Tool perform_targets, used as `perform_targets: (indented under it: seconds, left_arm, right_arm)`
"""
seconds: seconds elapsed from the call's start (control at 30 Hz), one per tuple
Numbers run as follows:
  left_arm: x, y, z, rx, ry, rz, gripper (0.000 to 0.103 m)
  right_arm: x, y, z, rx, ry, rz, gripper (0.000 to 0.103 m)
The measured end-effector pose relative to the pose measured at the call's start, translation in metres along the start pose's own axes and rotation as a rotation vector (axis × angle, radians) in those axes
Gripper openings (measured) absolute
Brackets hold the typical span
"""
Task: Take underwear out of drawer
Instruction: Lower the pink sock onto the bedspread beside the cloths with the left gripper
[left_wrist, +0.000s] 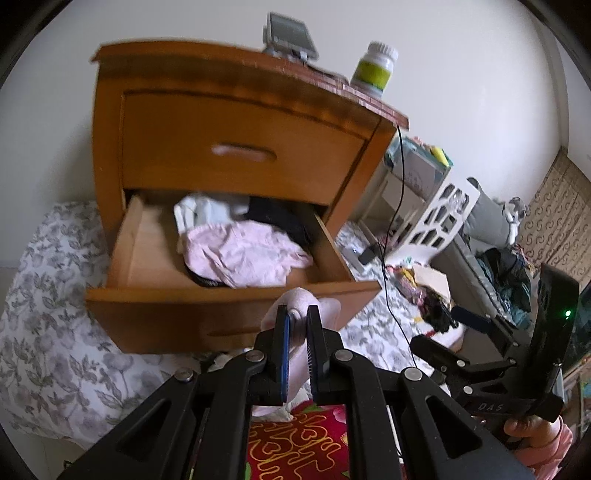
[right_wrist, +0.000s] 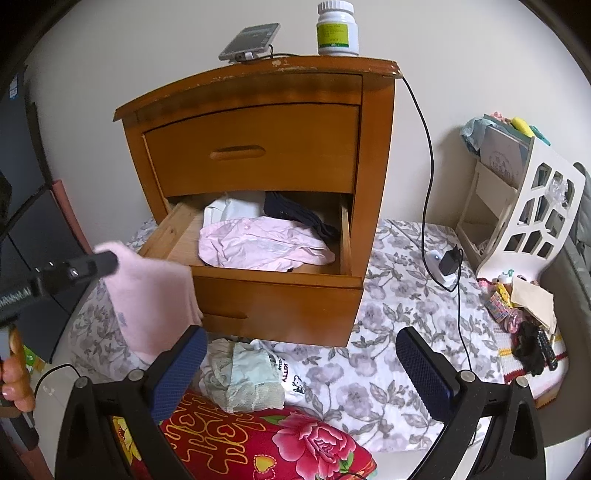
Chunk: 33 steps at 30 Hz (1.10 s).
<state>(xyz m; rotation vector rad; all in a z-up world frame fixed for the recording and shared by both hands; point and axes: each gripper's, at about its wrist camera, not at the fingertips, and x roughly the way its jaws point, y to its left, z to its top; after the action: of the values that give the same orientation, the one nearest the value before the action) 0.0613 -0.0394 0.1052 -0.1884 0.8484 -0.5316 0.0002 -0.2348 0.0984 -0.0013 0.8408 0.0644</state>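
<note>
Left gripper (left_wrist: 298, 325) clamped on a pink garment (right_wrist: 147, 295), which hangs clear of the open lower drawer (right_wrist: 280, 291) of the wooden nightstand (right_wrist: 258, 147), in front of and to the left of the drawer front. Right gripper (right_wrist: 299, 365), jaws wide and empty, waits before the nightstand. Risk, as judged: only a fold of cloth is pinched, so the garment could slip free, or its trailing edge could snag the drawer front. More clothing, including a crumpled pink piece (right_wrist: 258, 247), remains inside the drawer. The nightstand stands on a floral bedsheet (right_wrist: 388, 332); pale garments (right_wrist: 251, 373) lie just in front of it. A white wall rises behind.
</note>
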Motion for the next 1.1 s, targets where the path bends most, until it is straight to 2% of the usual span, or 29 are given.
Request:
perform_targets:
  seconds: [0.4,0.6,0.77,1.1]
  left_arm:
    - [0.061,-0.004,-0.020,0.005,0.167,-0.058,0.008]
    - [0.111,0.022,-0.042,-0.046,0.284,0.002,0.008]
    - [0.147,0.047,-0.063,-0.085,0.370,0.086,0.008]
    - [0.162,0.056,-0.067,-0.075,0.394,0.156,0.009]
  right_arm:
    - [0.025,-0.007,-0.002,0.011,0.049,-0.004,0.103]
    - [0.035,-0.009,-0.002,0.010,0.068,-0.003,0.103]
    - [0.042,-0.010,-0.002,0.009,0.083,-0.004,0.103]
    - [0.047,-0.010,-0.001,0.003,0.093,-0.002,0.103]
